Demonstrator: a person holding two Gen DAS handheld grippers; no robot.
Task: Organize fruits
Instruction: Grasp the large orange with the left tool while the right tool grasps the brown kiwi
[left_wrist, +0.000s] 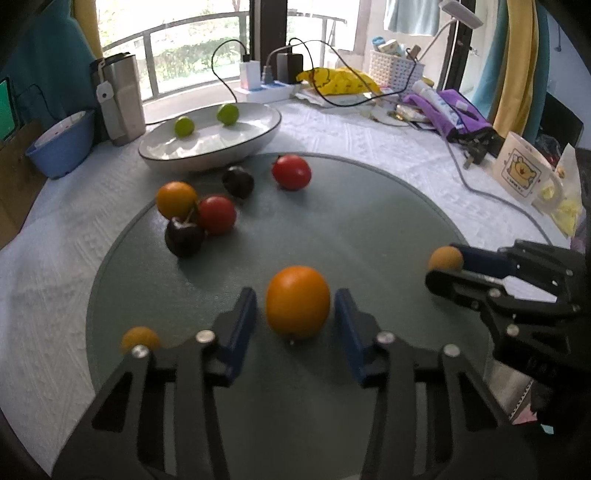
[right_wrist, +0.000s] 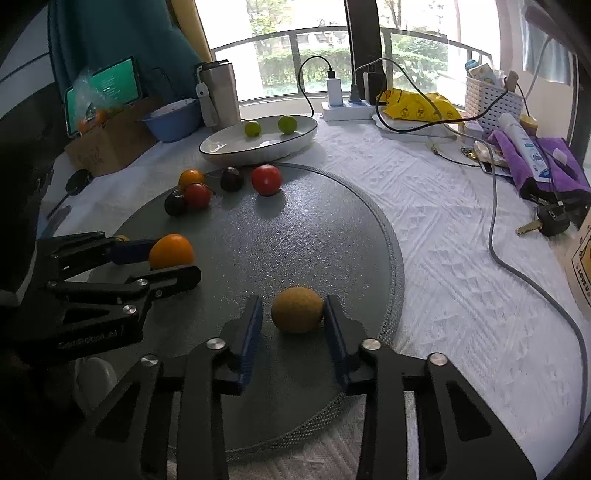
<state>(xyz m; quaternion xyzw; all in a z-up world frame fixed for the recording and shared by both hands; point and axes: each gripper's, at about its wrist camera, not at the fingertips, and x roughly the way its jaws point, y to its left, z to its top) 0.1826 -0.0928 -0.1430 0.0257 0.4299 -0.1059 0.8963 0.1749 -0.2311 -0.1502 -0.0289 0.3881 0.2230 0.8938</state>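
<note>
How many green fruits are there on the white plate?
2. Both sit on the white plate at the far side of the table: one green fruit to the left, the other to the right. None looks hidden.

I see only half of 1 small yellow fruit (left_wrist: 140, 338); my left gripper (left_wrist: 295, 325) hides the rest of it.

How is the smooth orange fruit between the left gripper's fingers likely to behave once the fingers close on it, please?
The orange fruit looks round and glossy, so it may well roll or squirt forward on the glass turntable if the left gripper closes off-centre. It looks firm. Both fingers stand clear of it, so an even squeeze seems wise.
</note>
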